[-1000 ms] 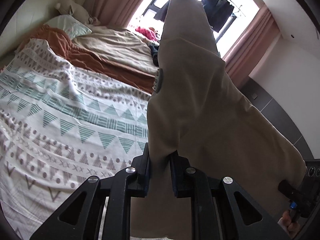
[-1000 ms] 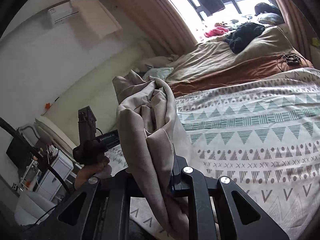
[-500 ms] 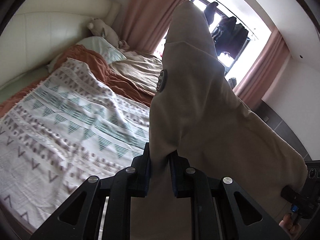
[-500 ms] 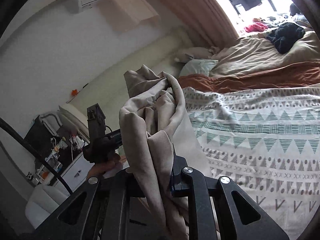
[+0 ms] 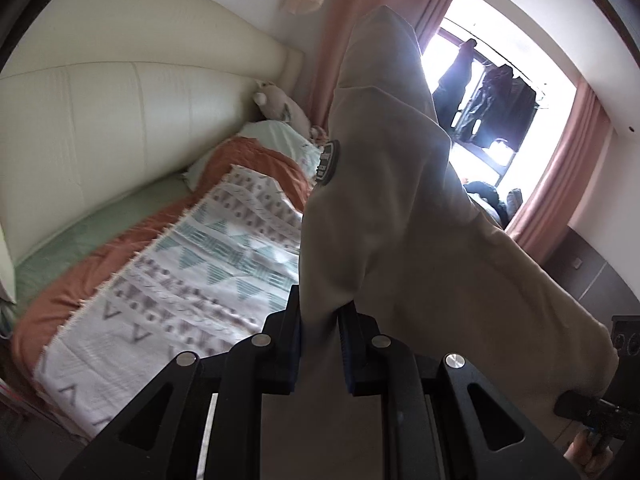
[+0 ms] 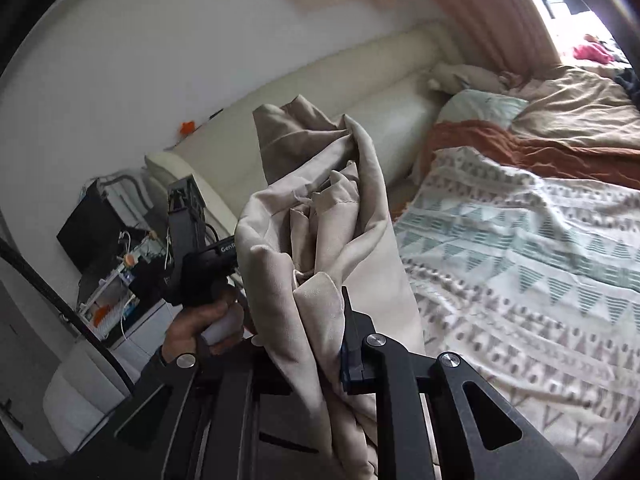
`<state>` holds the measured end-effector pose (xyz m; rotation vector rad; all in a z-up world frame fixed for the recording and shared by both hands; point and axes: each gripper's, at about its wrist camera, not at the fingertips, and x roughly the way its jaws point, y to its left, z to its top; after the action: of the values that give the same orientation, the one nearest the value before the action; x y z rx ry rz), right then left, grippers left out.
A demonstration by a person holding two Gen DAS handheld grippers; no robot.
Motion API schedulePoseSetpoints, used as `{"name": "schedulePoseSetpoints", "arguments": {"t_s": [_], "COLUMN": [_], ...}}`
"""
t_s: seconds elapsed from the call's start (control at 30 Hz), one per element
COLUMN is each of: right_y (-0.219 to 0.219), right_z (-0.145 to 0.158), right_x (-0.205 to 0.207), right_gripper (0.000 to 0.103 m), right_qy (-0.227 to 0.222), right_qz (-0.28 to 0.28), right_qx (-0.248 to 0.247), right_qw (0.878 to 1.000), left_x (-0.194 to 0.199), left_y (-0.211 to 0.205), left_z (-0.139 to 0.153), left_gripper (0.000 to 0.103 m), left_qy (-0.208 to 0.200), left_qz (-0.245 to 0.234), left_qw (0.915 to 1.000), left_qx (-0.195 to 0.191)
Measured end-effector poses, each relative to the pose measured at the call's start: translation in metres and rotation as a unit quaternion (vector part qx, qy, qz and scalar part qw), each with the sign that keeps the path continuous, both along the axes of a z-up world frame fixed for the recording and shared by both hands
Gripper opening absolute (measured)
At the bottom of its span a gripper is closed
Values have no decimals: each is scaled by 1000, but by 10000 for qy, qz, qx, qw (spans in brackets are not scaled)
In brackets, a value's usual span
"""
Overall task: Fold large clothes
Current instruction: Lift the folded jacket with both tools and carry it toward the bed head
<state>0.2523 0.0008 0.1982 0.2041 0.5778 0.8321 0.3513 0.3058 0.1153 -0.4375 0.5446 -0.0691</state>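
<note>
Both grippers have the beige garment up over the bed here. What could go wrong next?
1. The right gripper is clamped on a bunched wad of the beige garment, so creases may get folded in.
2. The left gripper pinches only a narrow edge, which might slip.
3. The patterned blanket lies rumpled, so the garment may not lie flat.

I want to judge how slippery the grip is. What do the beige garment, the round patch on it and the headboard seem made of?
Beige garment: soft matte woven cloth, likely cotton-like; it drapes in loose folds with a stitched hem.
Round patch: dark, thick-rimmed, probably rubber or embroidery; too blurred to tell.
Headboard: cream leather or leatherette; smooth, slightly glossy padded panels with seams.
</note>
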Motion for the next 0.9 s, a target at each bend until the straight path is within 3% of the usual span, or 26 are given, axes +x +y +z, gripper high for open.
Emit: {"name": "schedulePoseSetpoints", "arguments": {"t_s": [0.3, 0.6, 0.9], "right_y": [123, 233, 293], "right_z": [-38, -74, -114], "right_x": [61, 113, 154], "right_gripper": [12, 12, 12], "right_qy": [184, 587, 922], "right_qz": [634, 1245, 1455], "right_qx": [-80, -47, -94], "right_qw": [9978, 9905, 9850], "left_x": [-37, -81, -77], "left_y": [94, 167, 214], "left_z": [-5, -6, -38], "left_gripper": [17, 17, 17], "left_qy": [167, 332, 607], "left_qz": [538, 1208, 1588], "left_qw": [9980, 9901, 9833], "left_qx": [287, 640, 654]}}
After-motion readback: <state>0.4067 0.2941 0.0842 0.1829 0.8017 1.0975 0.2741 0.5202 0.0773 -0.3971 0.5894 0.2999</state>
